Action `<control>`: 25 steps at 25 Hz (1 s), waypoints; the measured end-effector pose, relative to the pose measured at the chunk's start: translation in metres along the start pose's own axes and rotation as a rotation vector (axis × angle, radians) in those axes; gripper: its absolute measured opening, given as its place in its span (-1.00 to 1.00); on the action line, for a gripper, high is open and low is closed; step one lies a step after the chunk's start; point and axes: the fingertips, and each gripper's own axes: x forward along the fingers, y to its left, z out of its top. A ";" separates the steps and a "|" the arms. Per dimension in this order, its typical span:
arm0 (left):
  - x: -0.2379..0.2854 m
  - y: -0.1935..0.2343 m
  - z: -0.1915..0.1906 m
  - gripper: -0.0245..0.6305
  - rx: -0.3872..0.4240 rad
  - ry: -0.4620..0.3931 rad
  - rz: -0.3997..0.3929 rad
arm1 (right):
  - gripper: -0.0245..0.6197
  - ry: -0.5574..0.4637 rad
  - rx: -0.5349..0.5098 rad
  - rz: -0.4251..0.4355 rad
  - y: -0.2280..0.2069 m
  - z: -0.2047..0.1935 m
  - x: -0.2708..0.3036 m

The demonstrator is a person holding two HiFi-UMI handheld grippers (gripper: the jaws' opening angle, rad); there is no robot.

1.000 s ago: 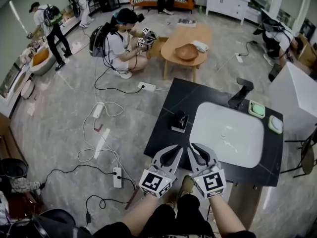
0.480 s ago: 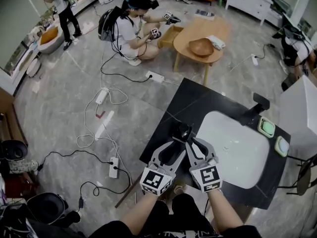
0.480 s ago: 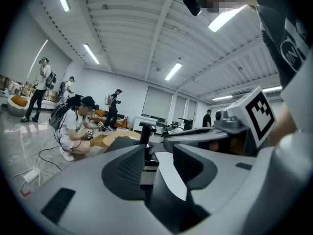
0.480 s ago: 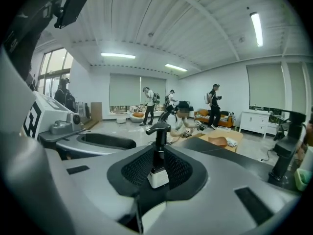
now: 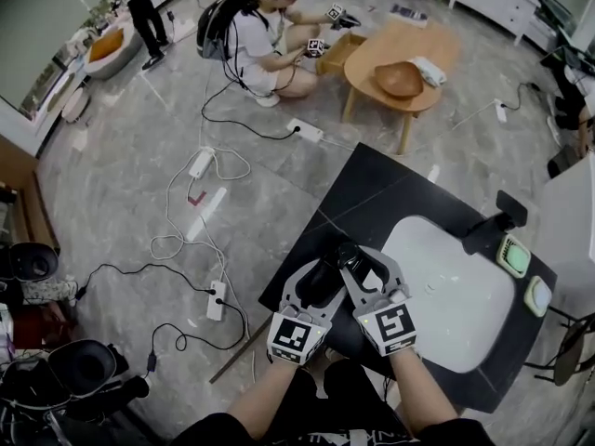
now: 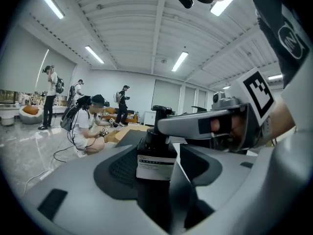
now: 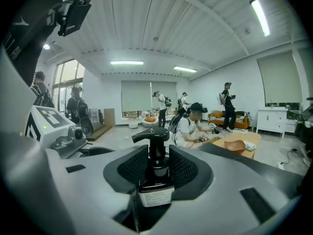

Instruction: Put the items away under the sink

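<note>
1. Black, matt, stone-look countertop [image 5: 372,193] stands on a grey tiled floor. Other people work well beyond both claws.
2. Left gripper [image 5: 325,269]: it has come forward from the counter's near edge. Its jaws have just been opening and now stand released, with the dark ribbed pads well apart.
3. Pump bottle [image 7: 155,173]: it stands upright on the counter, directly ahead of the left claw and between its fingertips, with no pad seen touching it. The body is dark and glossy, with a white paper label [image 6: 155,167] and a black pump head.
4. Right gripper [image 5: 364,263]: it has advanced likewise, crossing just in front of the left claw. Its jaws have also just been opening. The pump neck sits between the ribbed pads, close on both sides, with no squeeze evident.
5. White basin [image 5: 456,286]: it is smooth and round-cornered, set into the counter to the right of the right claw.
6. Assessment: both claws appear readied for a pick-up. The bottle is not yet stowed under the sink.
</note>
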 end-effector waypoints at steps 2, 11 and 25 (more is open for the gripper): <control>0.003 0.002 -0.002 -0.09 0.001 0.012 0.015 | -0.57 -0.006 -0.006 0.021 0.001 0.002 0.005; 0.016 0.005 -0.009 -0.04 -0.005 0.037 0.017 | -0.57 -0.018 -0.042 0.075 0.005 0.004 0.022; -0.005 -0.005 -0.005 -0.02 0.008 0.001 -0.061 | -0.57 -0.083 -0.121 0.024 0.023 0.019 0.006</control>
